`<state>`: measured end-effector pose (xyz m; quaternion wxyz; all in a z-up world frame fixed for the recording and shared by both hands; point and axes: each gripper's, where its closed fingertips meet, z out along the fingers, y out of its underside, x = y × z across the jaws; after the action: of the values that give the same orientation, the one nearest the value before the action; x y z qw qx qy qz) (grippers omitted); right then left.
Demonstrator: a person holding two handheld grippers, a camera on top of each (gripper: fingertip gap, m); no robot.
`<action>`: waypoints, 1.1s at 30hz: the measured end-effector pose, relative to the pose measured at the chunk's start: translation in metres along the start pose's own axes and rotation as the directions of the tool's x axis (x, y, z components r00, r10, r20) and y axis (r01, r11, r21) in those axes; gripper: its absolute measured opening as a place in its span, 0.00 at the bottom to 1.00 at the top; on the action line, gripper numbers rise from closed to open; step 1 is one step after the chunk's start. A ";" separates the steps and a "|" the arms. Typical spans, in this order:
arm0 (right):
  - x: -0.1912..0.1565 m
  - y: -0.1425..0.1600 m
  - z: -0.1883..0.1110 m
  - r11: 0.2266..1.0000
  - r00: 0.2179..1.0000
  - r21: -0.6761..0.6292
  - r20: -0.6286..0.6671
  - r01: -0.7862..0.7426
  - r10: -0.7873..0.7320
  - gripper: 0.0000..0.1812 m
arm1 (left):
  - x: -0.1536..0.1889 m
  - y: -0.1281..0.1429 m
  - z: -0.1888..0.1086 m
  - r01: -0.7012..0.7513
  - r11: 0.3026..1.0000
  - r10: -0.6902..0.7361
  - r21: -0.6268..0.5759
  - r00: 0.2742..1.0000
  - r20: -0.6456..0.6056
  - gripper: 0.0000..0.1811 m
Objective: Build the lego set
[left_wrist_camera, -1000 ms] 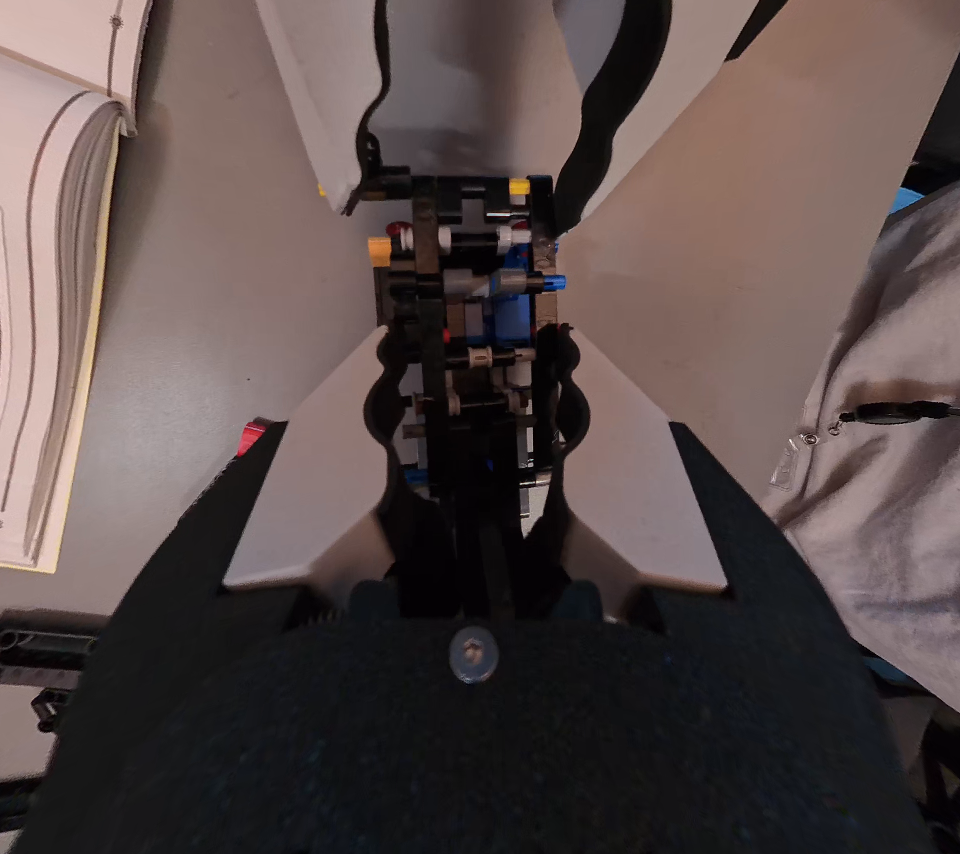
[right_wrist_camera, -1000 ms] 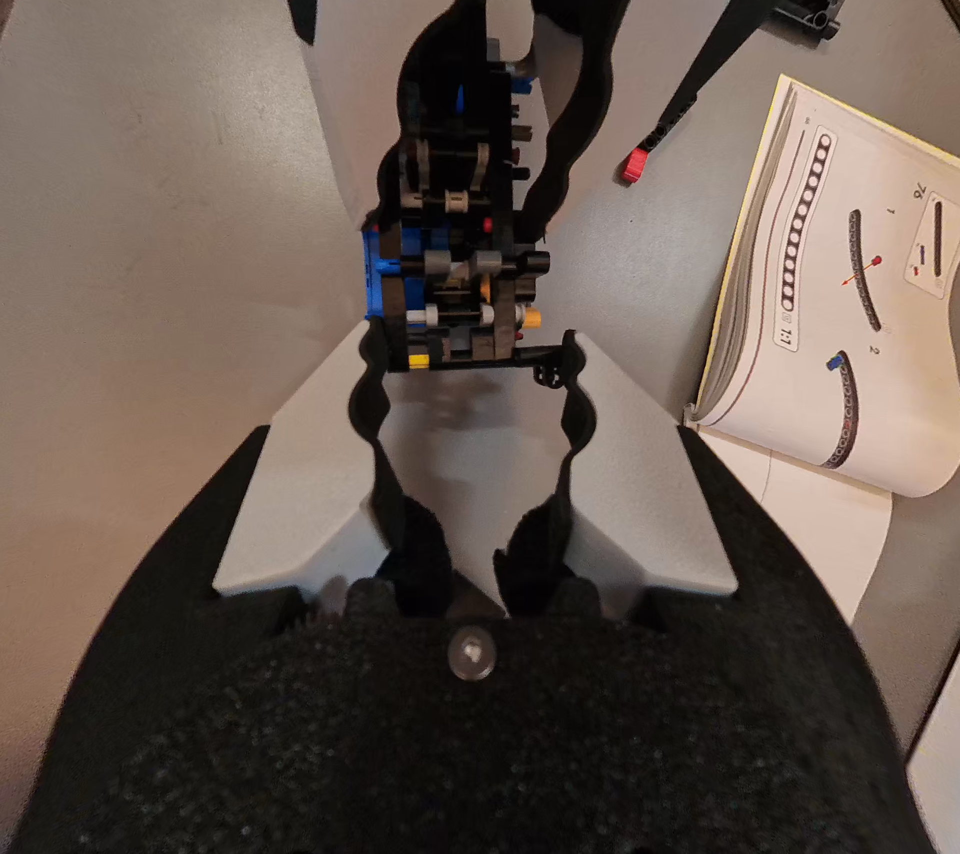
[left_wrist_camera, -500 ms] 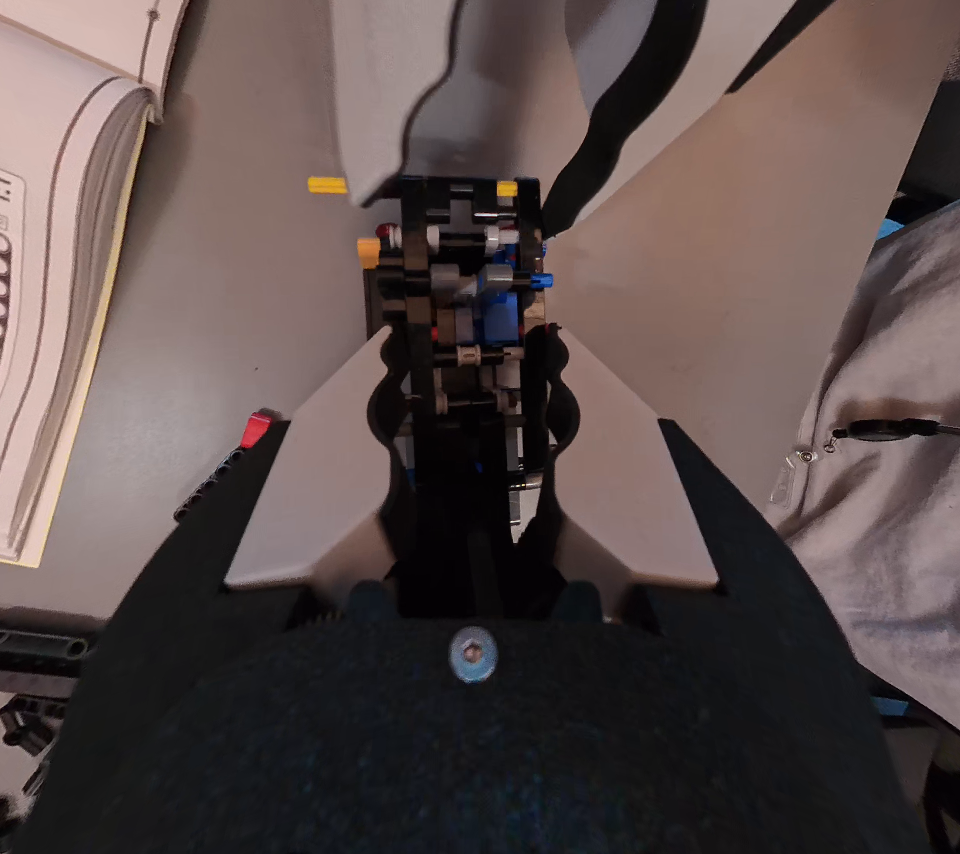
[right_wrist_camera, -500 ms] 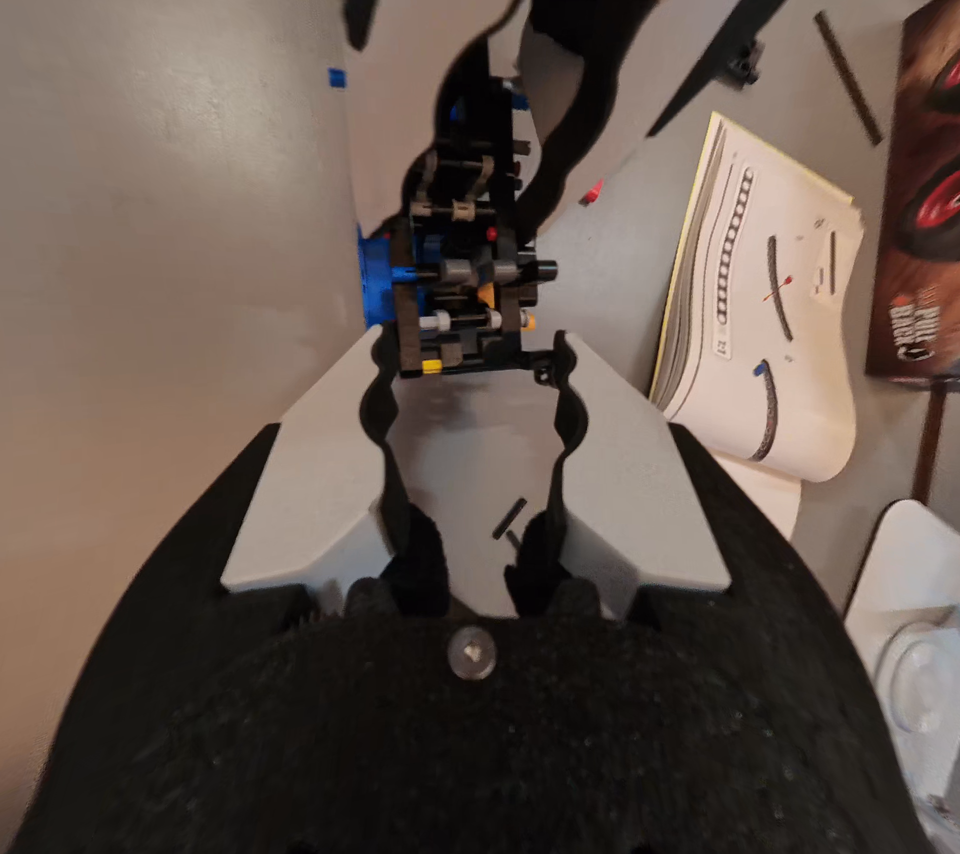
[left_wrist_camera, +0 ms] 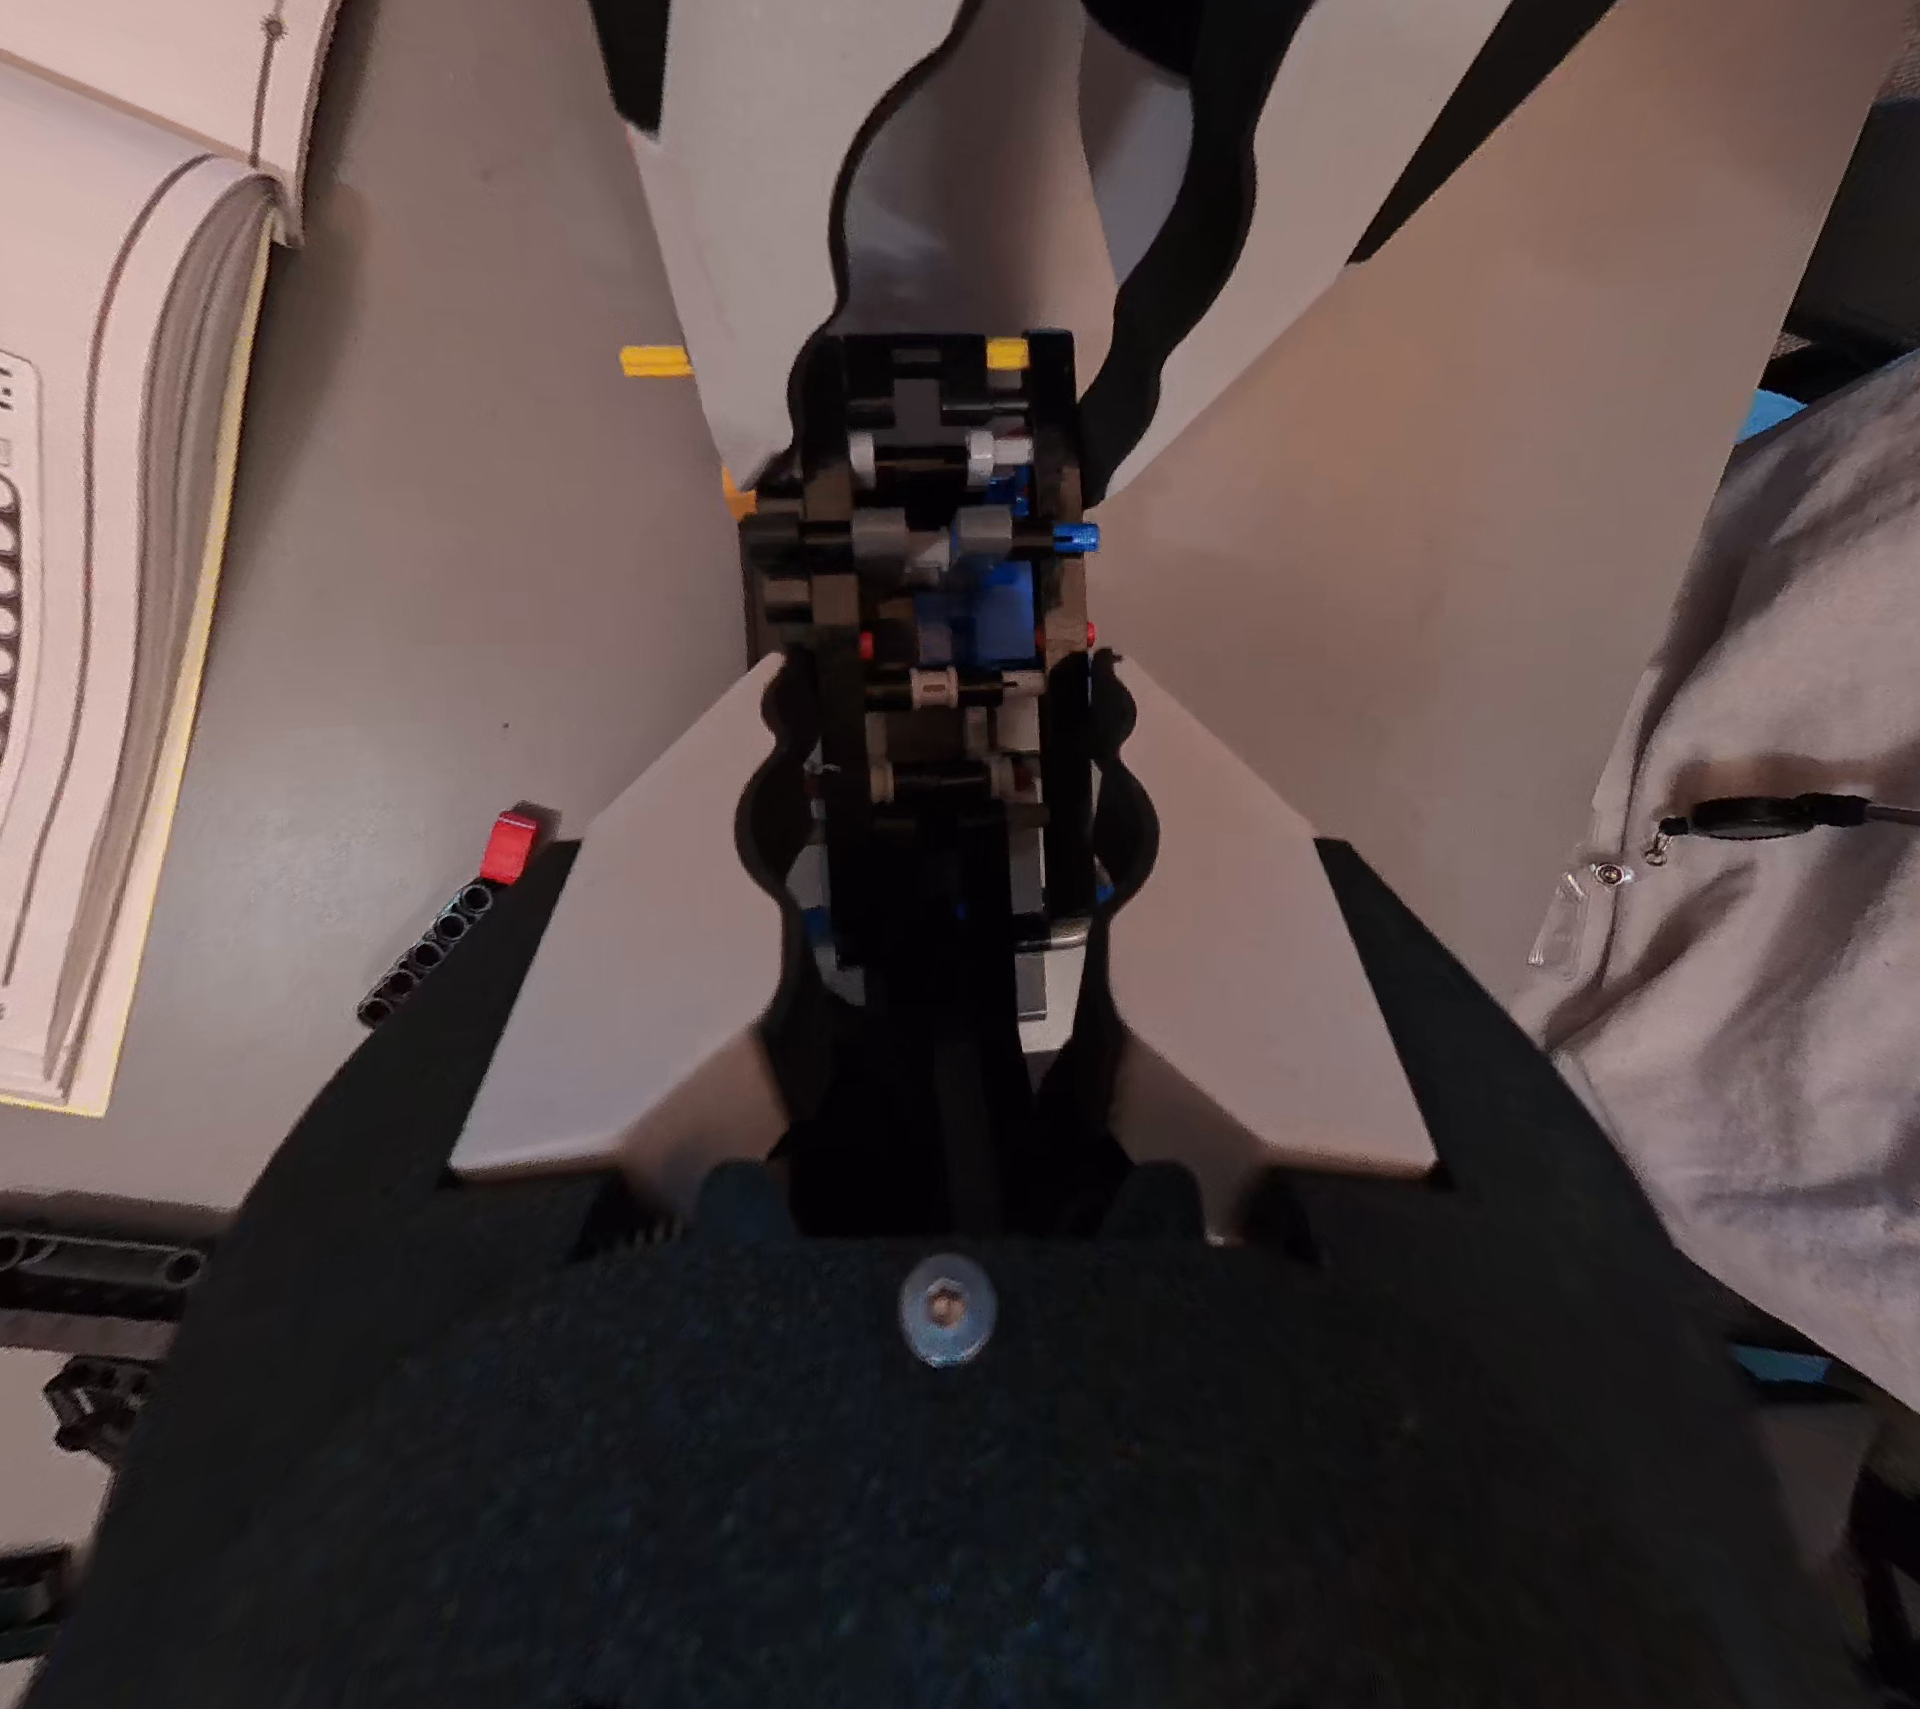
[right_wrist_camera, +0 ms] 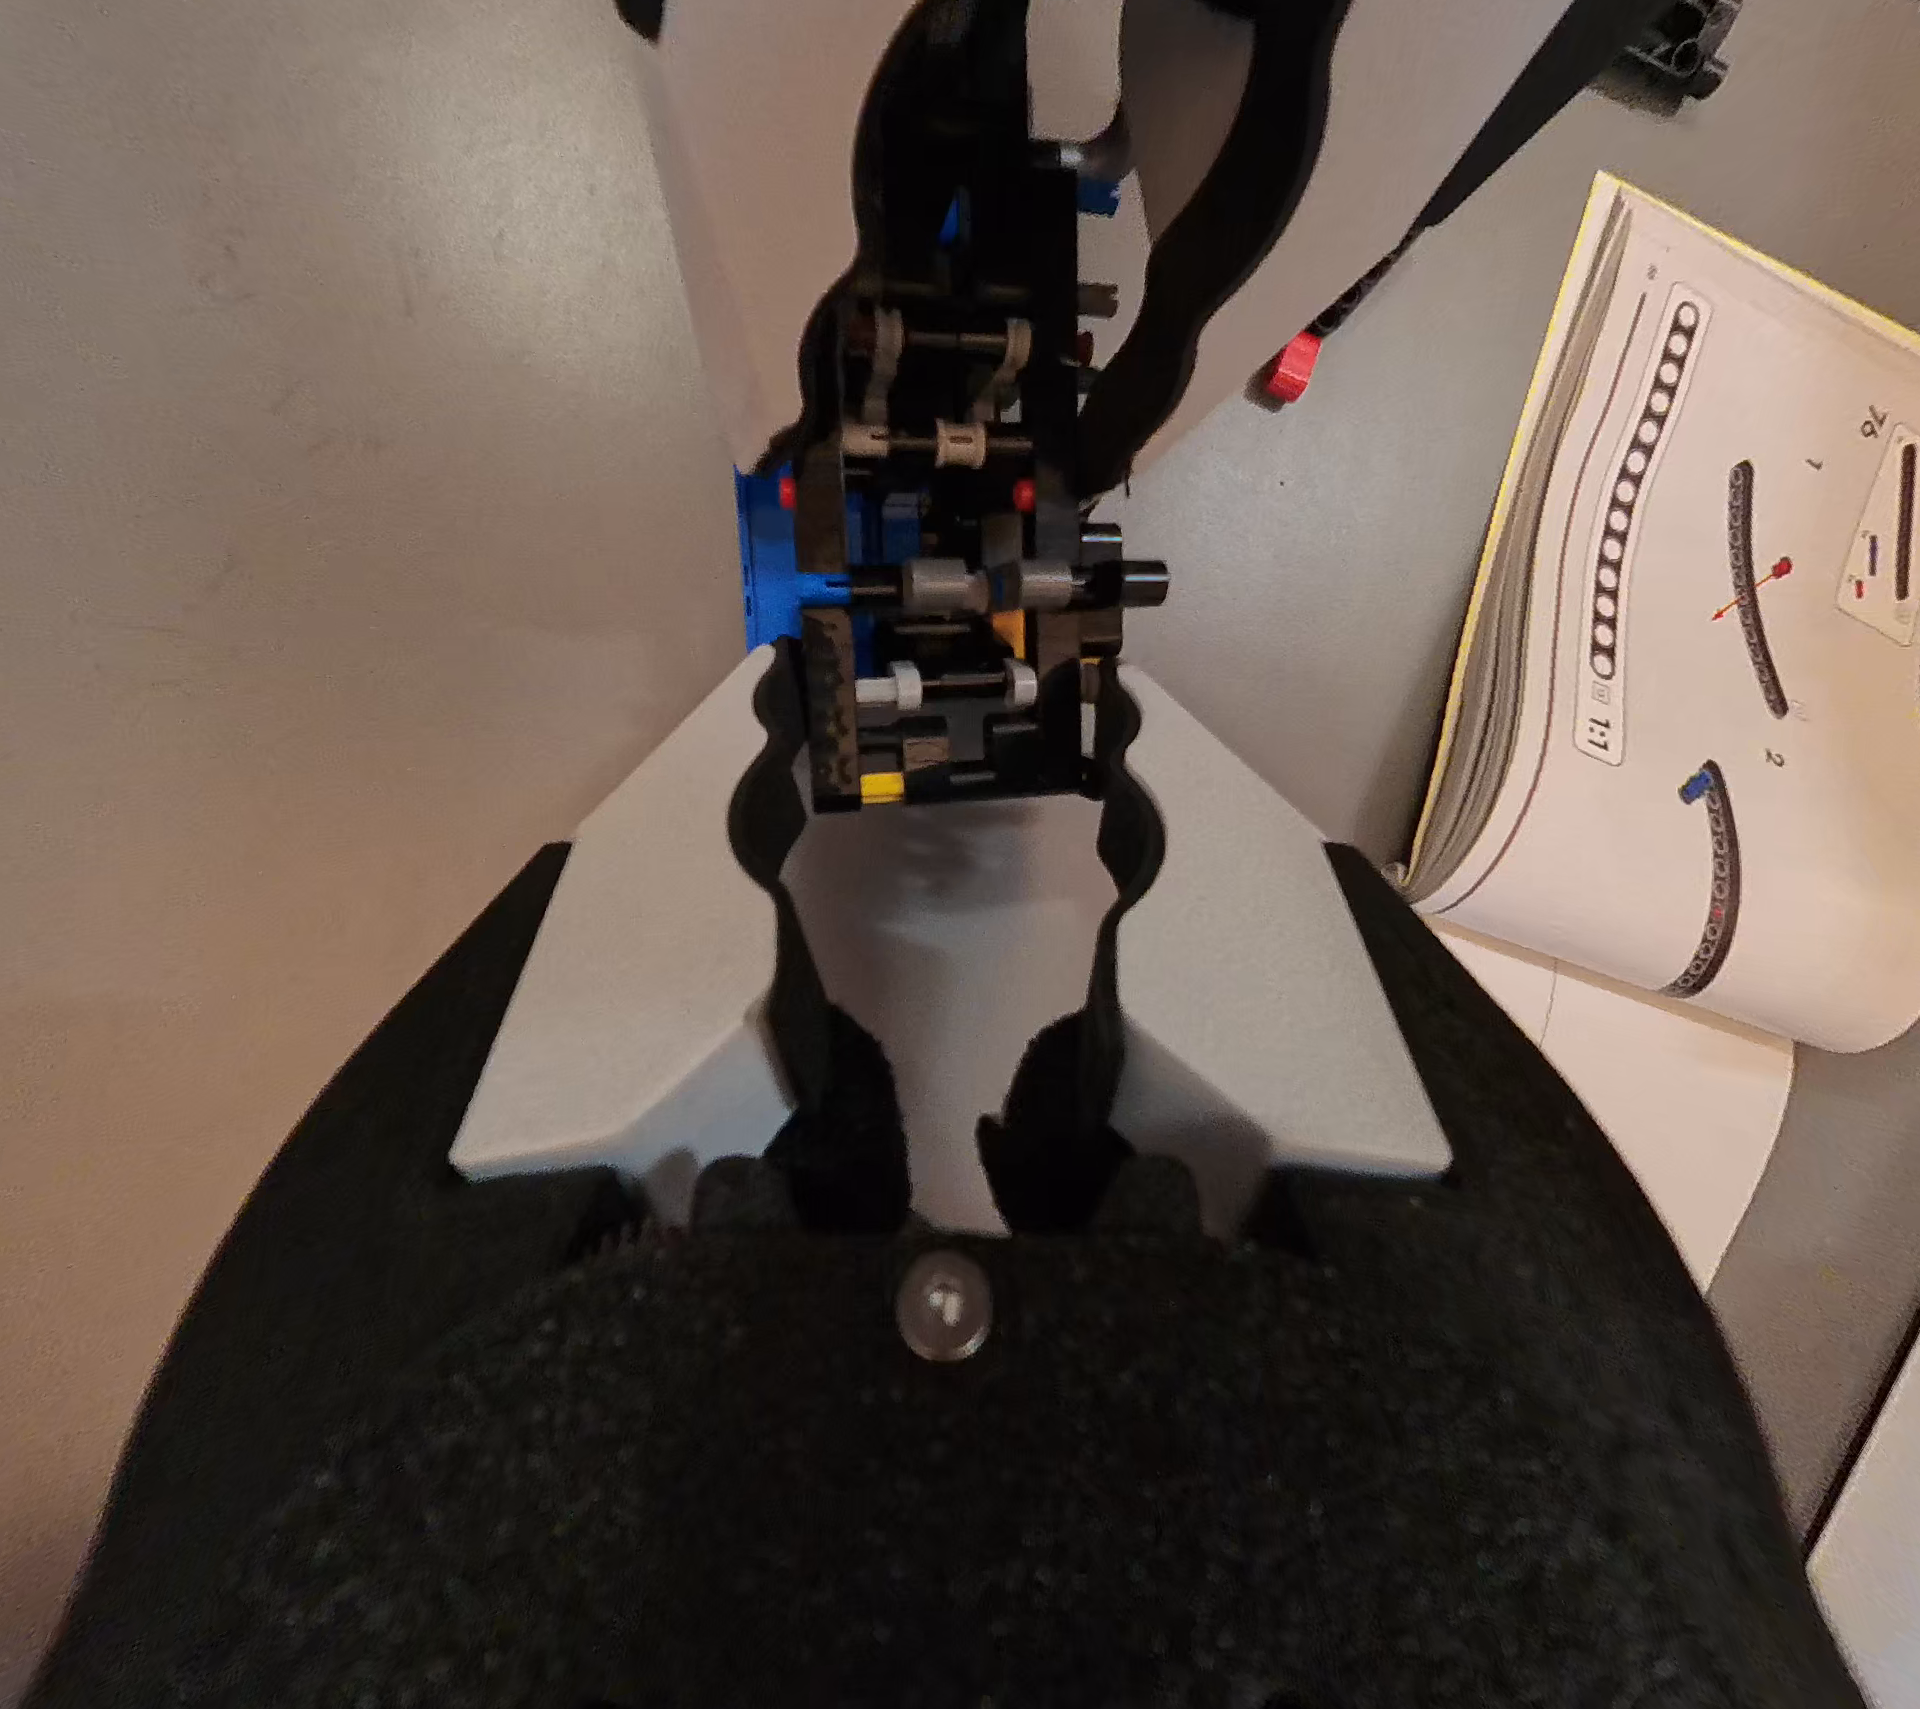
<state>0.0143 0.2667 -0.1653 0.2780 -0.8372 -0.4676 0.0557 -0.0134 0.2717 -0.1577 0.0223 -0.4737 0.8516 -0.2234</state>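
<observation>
The lego assembly (left_wrist_camera: 935, 537) is a narrow black frame with blue, grey, red and yellow parts. My left gripper (left_wrist_camera: 940, 683) is shut on one end of it and holds it above the table. My right gripper (right_wrist_camera: 943, 709) faces it from the other side, and its jaws close on the opposite end of the assembly (right_wrist_camera: 945, 537), by the yellow stud. In the left wrist view the right gripper's fingers (left_wrist_camera: 727, 205) reach down from the top. In the right wrist view the left gripper's fingers (right_wrist_camera: 1195, 277) come in from the top.
An open instruction booklet (left_wrist_camera: 114, 516) lies on the grey table, at the right in the right wrist view (right_wrist_camera: 1714, 620). A black beam with a red end (left_wrist_camera: 436, 942) and a yellow pin (left_wrist_camera: 655, 360) lie loose. A person's grey garment (left_wrist_camera: 1714, 828) is at the right. Less than 4 cm separates the two grippers' tips.
My right gripper has slid further onto the assembly's end and its jaws have narrowed against it. The small black piece at its right fingertip no longer shows. The left gripper keeps its hold.
</observation>
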 end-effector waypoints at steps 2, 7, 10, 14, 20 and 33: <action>0.000 0.000 0.000 1.000 1.000 -0.004 -0.001 0.004 -0.004 0.30 | 0.000 0.001 0.001 -0.005 1.000 0.005 -0.010 1.000 -0.002 0.28; -0.001 0.001 0.000 1.000 1.000 0.004 -0.022 0.011 -0.011 0.30 | -0.001 0.001 0.003 -0.013 0.999 0.013 -0.031 1.000 0.001 0.27; -0.001 0.001 0.000 0.999 0.998 -0.015 -0.039 0.039 -0.040 0.29 | -0.001 0.001 0.003 -0.030 0.999 0.031 -0.036 0.999 0.017 0.27; -0.001 0.001 0.001 0.999 0.999 -0.002 -0.042 0.035 -0.035 0.29 | -0.001 0.001 0.003 -0.028 0.998 0.028 -0.049 1.000 0.009 0.27; -0.001 -0.001 0.001 0.999 1.000 0.032 -0.016 -0.019 0.019 0.30 | 0.000 0.002 0.001 -0.006 1.000 0.005 -0.023 1.000 -0.021 0.28; -0.001 0.000 0.000 1.000 1.000 0.015 -0.016 -0.020 0.020 0.30 | -0.004 0.017 -0.011 -0.084 0.987 0.091 -0.139 0.995 0.045 0.37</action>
<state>0.0132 0.2661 -0.1656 0.2876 -0.8402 -0.4564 0.0553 -0.0272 0.2867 -0.1548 0.0213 -0.4418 0.8840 -0.1510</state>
